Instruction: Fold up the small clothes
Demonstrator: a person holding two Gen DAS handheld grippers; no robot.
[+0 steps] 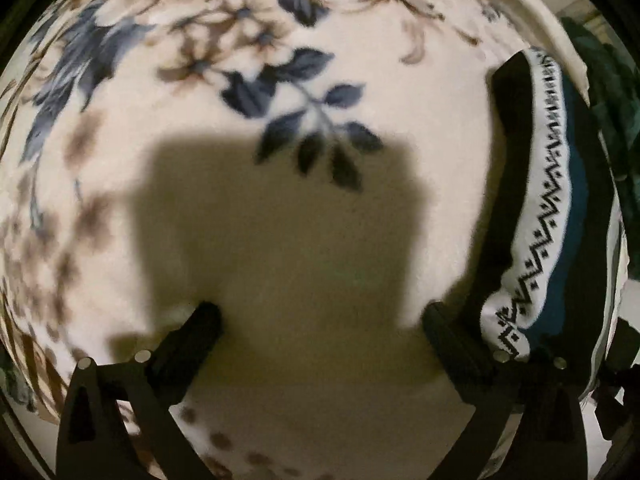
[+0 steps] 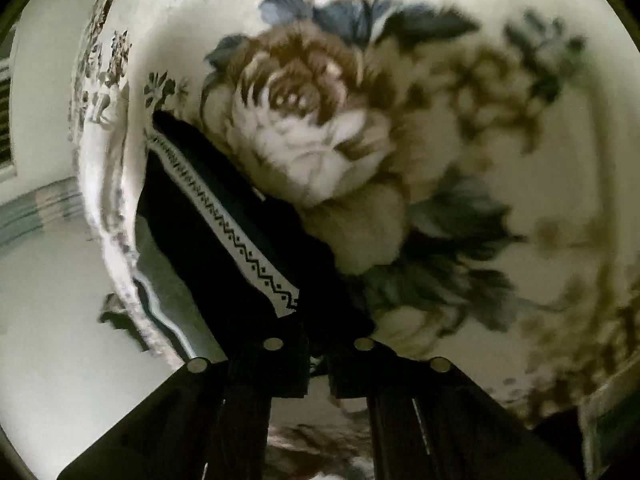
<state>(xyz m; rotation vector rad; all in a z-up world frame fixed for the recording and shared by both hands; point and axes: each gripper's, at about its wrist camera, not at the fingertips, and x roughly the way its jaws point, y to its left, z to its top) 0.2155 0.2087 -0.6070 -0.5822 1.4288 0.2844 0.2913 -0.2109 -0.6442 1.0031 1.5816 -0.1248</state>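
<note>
While fleecy, floral blanket [image 1: 360, 60] underlies dark patterned-band garment [image 2: 224, 216].

Dim, motion-blurred fisheye views, dark corners, hard shadow on blanket [image 1: 280, 92].

A dark garment with a white zigzag-patterned band [image 1: 548, 208] lies on a cream fleece blanket printed with blue and brown flowers [image 1: 280, 60], close to the blanket's edge. In the left wrist view it sits at the far right, just beside the right finger of the left gripper [image 1: 320, 316], whose jaws stand wide apart over bare blanket. In the right wrist view the garment stretches from the closed right gripper [image 2: 319, 354] up and leftward, with the large printed flower to its right.
</note>
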